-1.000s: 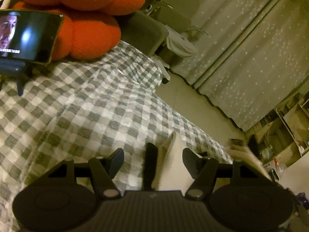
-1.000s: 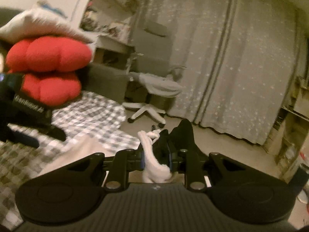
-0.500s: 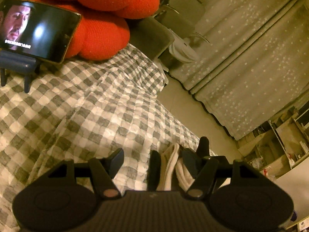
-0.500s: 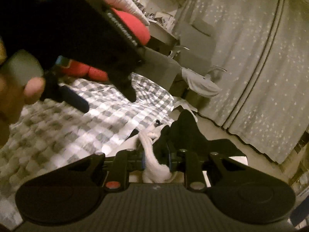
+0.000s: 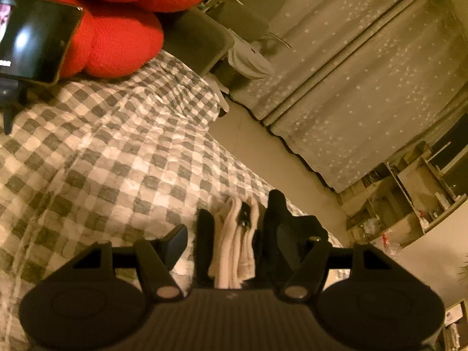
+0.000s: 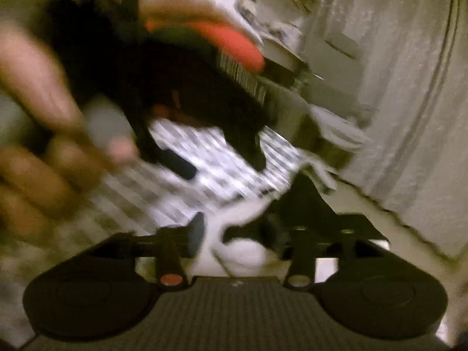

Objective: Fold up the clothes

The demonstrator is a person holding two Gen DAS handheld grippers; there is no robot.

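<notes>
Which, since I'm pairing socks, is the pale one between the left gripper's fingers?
The ribbed cream sock, folded in the middle of the gap. The black sock lies to its right in the picture and is far darker.

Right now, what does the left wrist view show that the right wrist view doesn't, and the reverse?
Only the left wrist view shows the lit phone on its stand and the cluttered shelves past the curtain.

Only the right wrist view shows the person's hand, blurred, gripping the left claw's black body; the right claw is opening, with white cloth between its fingers.

Both show the checked bedcover, the red cushion, the starred curtain and the white cloth.
</notes>
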